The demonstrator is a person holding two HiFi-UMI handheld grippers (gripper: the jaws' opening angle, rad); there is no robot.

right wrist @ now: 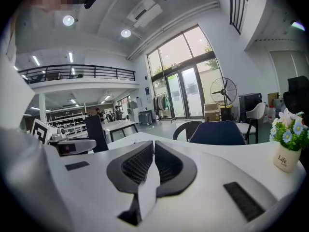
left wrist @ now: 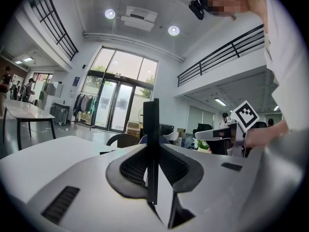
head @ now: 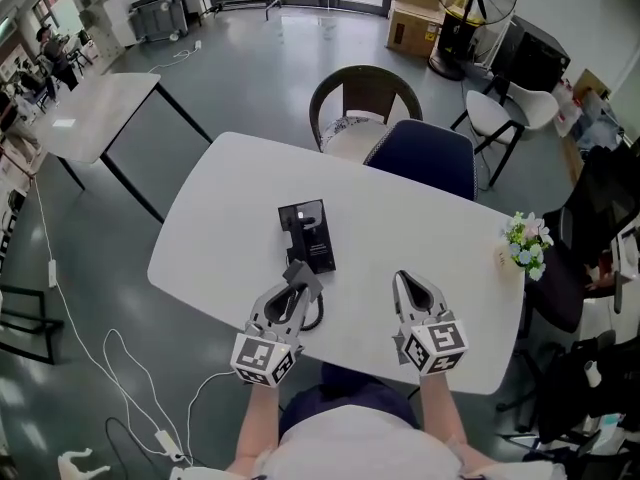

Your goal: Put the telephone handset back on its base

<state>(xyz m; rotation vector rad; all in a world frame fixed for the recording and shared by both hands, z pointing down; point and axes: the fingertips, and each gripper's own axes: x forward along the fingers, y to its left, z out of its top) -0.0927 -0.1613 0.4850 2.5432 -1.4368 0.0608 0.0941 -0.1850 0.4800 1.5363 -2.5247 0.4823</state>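
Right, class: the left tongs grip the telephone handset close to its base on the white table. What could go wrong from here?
1. The left tongs pinch the handset across its thin side, near their tips. It may twist or slip as it is set onto the base.
2. The cord loops beside and under those tongs. It may snag on them and tug the base, which looks light and stands free.

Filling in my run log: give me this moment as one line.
left gripper: shut on handset | right gripper: shut, empty | base: on table, handset not yet on it
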